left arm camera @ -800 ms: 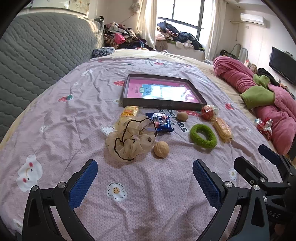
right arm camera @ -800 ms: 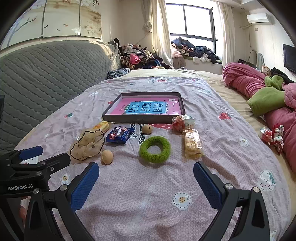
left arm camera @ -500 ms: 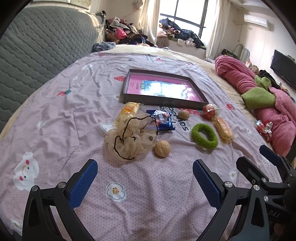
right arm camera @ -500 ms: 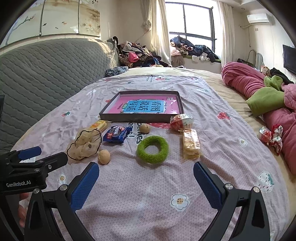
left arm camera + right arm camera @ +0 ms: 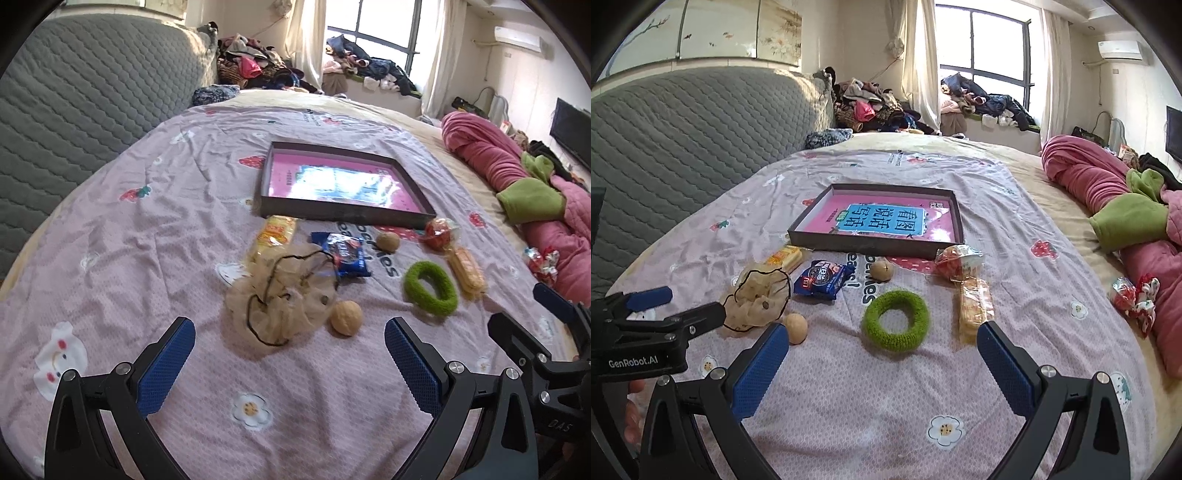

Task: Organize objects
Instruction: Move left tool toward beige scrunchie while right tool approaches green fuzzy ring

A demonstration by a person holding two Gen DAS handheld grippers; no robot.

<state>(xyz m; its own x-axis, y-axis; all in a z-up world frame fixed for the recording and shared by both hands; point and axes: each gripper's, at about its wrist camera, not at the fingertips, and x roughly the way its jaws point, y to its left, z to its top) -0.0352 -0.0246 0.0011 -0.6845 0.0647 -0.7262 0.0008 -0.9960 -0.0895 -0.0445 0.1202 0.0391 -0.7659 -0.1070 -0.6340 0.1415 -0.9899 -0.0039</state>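
Green hair ring (image 5: 895, 319) just beyond wide-open right gripper (image 5: 879, 363) (nothing held)

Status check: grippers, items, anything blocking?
Left hand-held gripper open, empty, over the beige scrunchie. Right hand-held gripper open, empty, over the green ring. Snacks and walnuts loose on the bedspread, tray unfilled. Nothing blocking.

Wide bed (image 5: 1015, 236) under a lilac printed sheet. Lying on it: dark shallow tray (image 5: 882, 242), beige scrunchie (image 5: 280, 306), two walnuts, blue snack packet (image 5: 822, 278), green ring (image 5: 895, 319), wrapped biscuits (image 5: 975, 308), possibly candy (image 5: 956, 262).
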